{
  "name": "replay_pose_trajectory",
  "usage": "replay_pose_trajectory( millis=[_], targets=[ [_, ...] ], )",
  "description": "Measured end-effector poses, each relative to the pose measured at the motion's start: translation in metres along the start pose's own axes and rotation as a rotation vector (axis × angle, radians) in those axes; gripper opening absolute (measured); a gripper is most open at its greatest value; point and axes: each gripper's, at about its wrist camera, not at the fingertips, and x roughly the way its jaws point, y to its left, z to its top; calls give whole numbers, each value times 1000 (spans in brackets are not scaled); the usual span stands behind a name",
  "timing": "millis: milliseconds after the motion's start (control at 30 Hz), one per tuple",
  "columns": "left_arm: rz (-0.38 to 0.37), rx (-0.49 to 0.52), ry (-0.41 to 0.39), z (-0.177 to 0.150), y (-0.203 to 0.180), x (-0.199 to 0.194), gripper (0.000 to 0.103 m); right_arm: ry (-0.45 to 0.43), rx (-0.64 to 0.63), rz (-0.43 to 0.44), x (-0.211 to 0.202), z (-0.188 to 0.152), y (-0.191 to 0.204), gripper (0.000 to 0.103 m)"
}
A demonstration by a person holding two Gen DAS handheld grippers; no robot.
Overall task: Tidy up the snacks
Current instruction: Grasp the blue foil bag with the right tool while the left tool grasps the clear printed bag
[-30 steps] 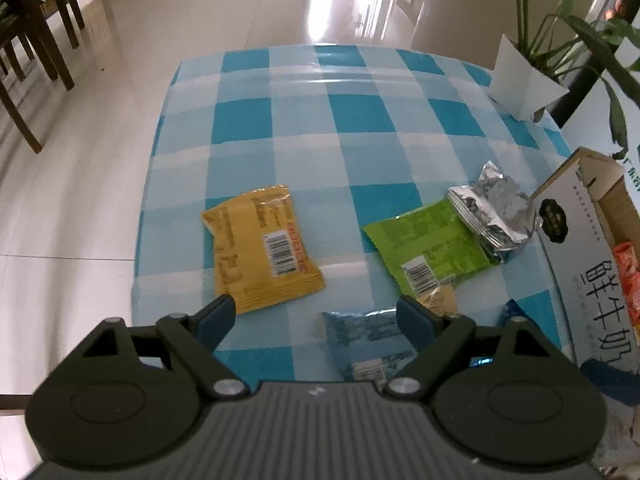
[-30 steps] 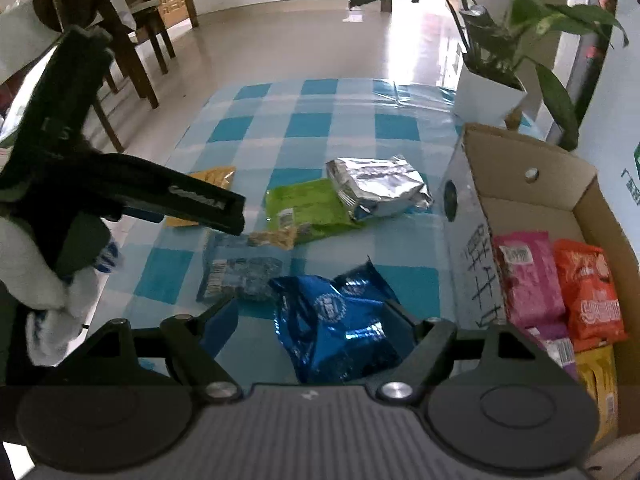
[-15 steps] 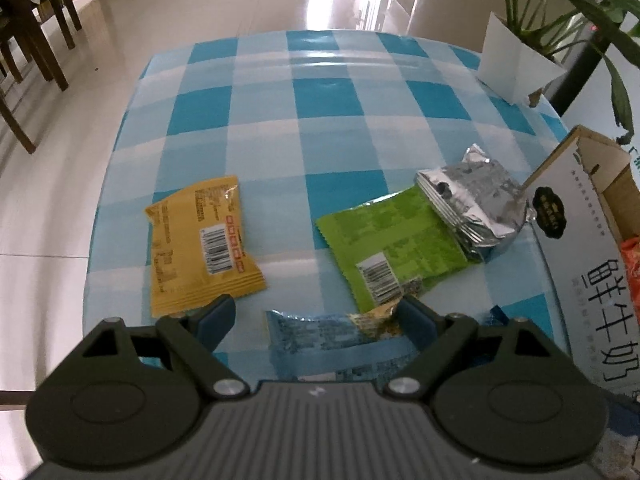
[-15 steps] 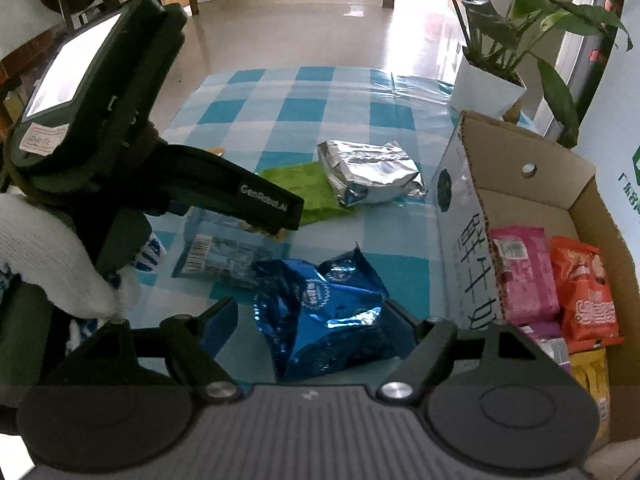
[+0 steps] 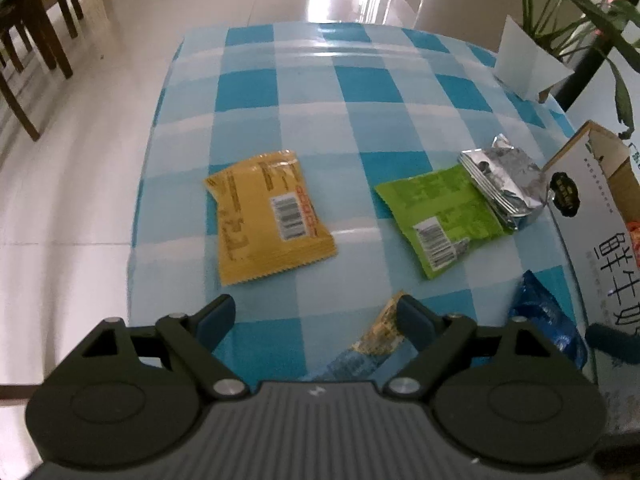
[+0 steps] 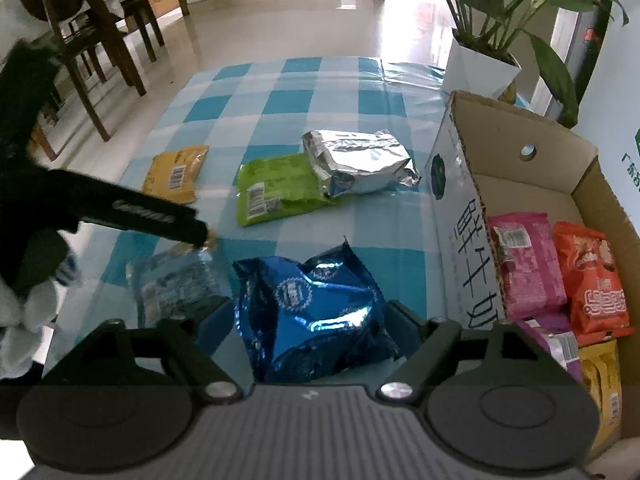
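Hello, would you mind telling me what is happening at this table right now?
A person is sorting snack packets into a cardboard box with a pair of tongs in each hand. The right tongs straddle a dark blue foil bag, their jaws having just opened wider. The left tongs are open over a pale blue packet, one finger at its end. A yellow packet, a green packet and a silver pouch lie on the checked tablecloth; several packets are already in the box.

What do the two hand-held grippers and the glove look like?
Both hand-held grippers, left and right, are matte black with ribbed grey bodies, round pivot discs, silver screws and dark blue finger pads. The left's side bears white lettering; a white knit glove holds it.
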Motion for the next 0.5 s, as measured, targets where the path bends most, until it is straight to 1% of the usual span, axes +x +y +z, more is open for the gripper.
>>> replay_pose_trajectory(
  millis=[100,200,367,433,500],
  targets=[
    [-20,0,6,-2,1,-3,87,-2,-7,-15,6,3,3,87],
    [-56,-3,9,-1,0,-6,87,21,-35,-26,13,4,10,87],
    [-79,-4,9,-5,1,-13,87,76,-94,28,15,-3,22,88],
    [-79,-16,15,-6,3,-14,87,79,-128,46,11,-5,27,88],
    [-89,-41,27,-8,4,-15,87,67,-132,36,8,-4,29,88]
  ],
)
